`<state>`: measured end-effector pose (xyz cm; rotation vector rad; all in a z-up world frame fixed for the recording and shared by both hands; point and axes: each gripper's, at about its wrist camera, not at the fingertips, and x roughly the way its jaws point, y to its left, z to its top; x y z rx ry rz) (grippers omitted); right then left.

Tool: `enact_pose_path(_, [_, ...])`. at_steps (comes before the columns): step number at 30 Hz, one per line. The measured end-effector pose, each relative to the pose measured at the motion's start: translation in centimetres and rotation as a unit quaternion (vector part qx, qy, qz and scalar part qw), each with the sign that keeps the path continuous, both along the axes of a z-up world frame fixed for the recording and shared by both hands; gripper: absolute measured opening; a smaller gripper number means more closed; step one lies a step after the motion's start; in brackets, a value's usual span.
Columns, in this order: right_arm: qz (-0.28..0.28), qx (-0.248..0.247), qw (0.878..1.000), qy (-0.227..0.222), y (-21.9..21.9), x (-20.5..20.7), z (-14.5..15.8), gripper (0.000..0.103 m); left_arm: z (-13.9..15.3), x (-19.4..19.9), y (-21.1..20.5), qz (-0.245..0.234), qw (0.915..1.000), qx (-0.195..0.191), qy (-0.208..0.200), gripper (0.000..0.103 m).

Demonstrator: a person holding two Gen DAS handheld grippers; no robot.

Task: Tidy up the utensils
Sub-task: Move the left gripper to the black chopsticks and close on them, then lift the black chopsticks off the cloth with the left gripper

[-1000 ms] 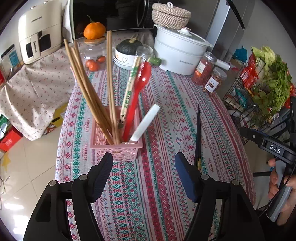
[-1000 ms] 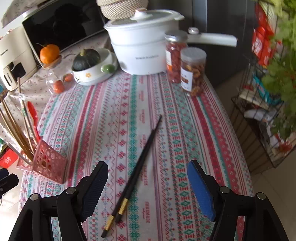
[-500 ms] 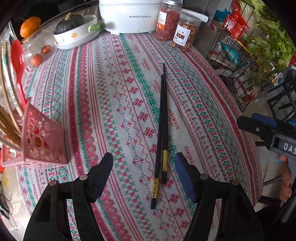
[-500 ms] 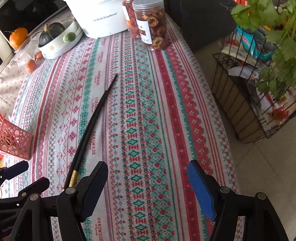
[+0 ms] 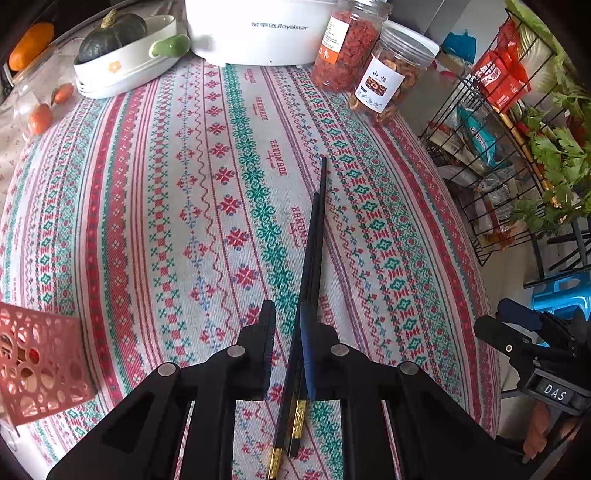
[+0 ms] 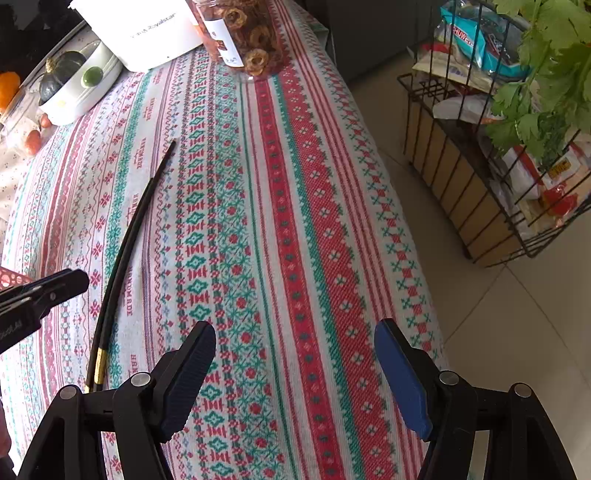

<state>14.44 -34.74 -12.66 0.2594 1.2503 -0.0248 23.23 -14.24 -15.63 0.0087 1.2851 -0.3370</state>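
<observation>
A pair of black chopsticks (image 5: 314, 240) with gold bands lies on the patterned tablecloth (image 5: 184, 206). My left gripper (image 5: 288, 306) points down over their gold-banded end, and its jaws are closing with the chopsticks between them. The blue right pad (image 5: 306, 350) lies against them. A strip of cloth still shows beside the left pad. The pink utensil basket (image 5: 37, 365) stands at the left edge. My right gripper (image 6: 295, 325) hangs open and empty over the cloth, to the right of the chopsticks (image 6: 129, 236). The left gripper (image 6: 55, 284) shows at that view's left edge.
At the back stand a white Royalstar pot (image 5: 258, 29), two jars of dried food (image 5: 391, 85) and a white dish with a green squash (image 5: 122, 55). A wire rack with packets and greens (image 5: 517, 147) stands on the floor right of the table edge.
My left gripper swung from the pink basket over to the chopsticks, sank, and its jaws narrowed around them. The right gripper moved down and right, staying open.
</observation>
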Motion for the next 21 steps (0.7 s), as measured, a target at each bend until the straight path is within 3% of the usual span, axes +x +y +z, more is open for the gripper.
enact_pose_path(11, [0.001, 0.008, 1.000, 0.008, -0.3, 0.8, -0.8, 0.076, -1.7, 2.5, -2.8, -0.010, 0.9998, 0.015, 0.000, 0.008])
enact_pose_path(16, [0.000, 0.007, 1.000, 0.011, -0.4, 1.0, -1.0, 0.076, -2.2, 3.8, -3.6, -0.013, 0.9991, 0.039, 0.007, 0.007])
enact_pose_path(21, [0.002, 0.004, 1.000, 0.013, -0.4, 1.2, -1.1, 0.076, -2.6, 4.6, -5.0, -0.020, 0.9972, 0.072, -0.012, 0.008])
